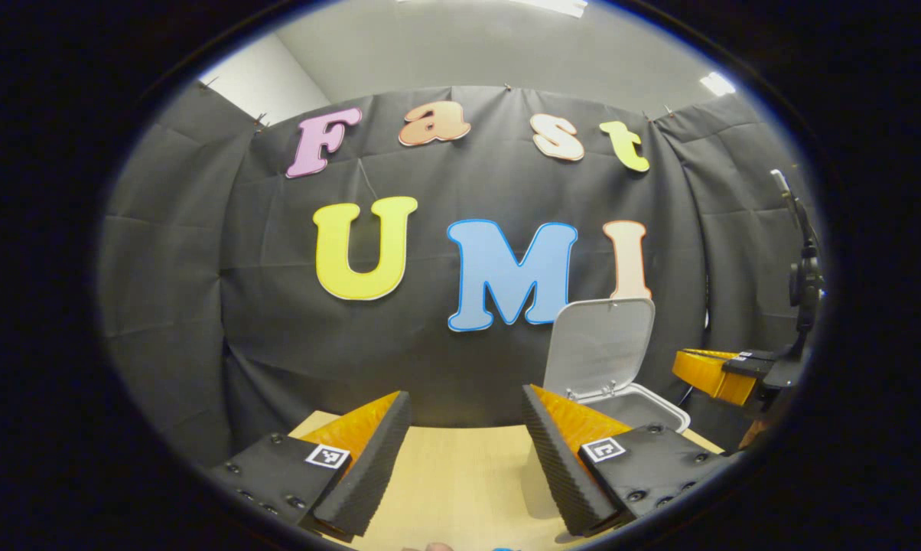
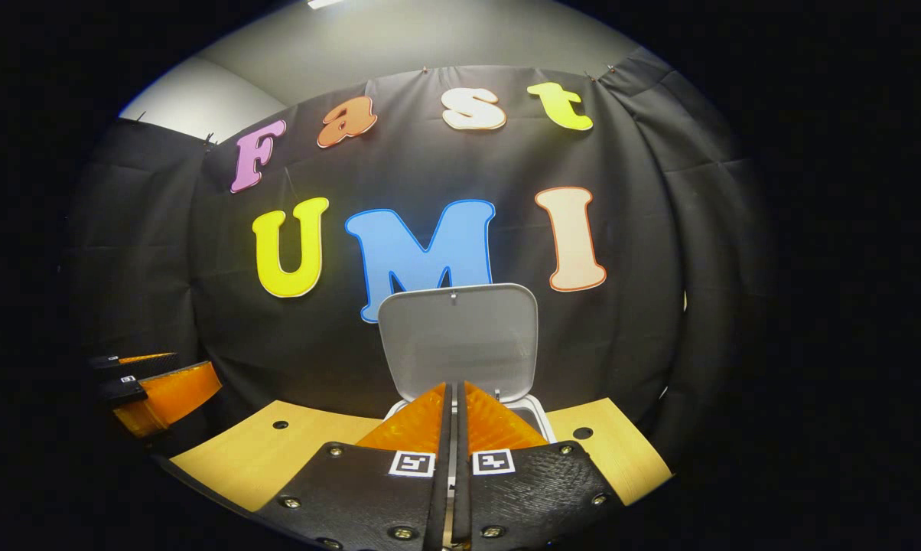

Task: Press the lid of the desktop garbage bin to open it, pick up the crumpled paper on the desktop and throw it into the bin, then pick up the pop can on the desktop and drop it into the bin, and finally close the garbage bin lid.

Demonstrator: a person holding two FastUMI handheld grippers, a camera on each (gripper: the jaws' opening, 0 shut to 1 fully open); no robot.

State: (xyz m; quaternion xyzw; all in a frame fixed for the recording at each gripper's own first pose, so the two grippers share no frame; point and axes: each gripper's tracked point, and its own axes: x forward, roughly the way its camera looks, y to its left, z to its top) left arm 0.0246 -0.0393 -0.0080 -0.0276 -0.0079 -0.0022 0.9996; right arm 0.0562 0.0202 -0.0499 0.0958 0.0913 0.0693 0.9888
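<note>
Toward the lower right of the left gripper view, the garbage bin [image 1: 644, 405] stands on the wooden bench [image 1: 460, 474] with its lid [image 1: 600, 340] swung up and standing nearly upright against the black cloth wall, so the opening step looks done. The left gripper [image 1: 467, 459] sits at the bottom centre of that view, released, its fingers spread wide with bare bench between them and nothing held. At lower centre of the right gripper view, the right gripper [image 2: 453, 417] is clenched, its fingers pressed together on nothing, pointed straight at the open bin just beyond its tips; the same gripper also shows at the right edge of the left gripper view, beside the bin. Crumpled paper and pop can cannot be made out in either view. Judging by this, the step in hand is fetching the paper. To do it well, the open gripper should tip down toward the bench to find the paper, straddle it squarely, close gently since paper yields, and then carry it over the rim without knocking the raised lid.
</note>
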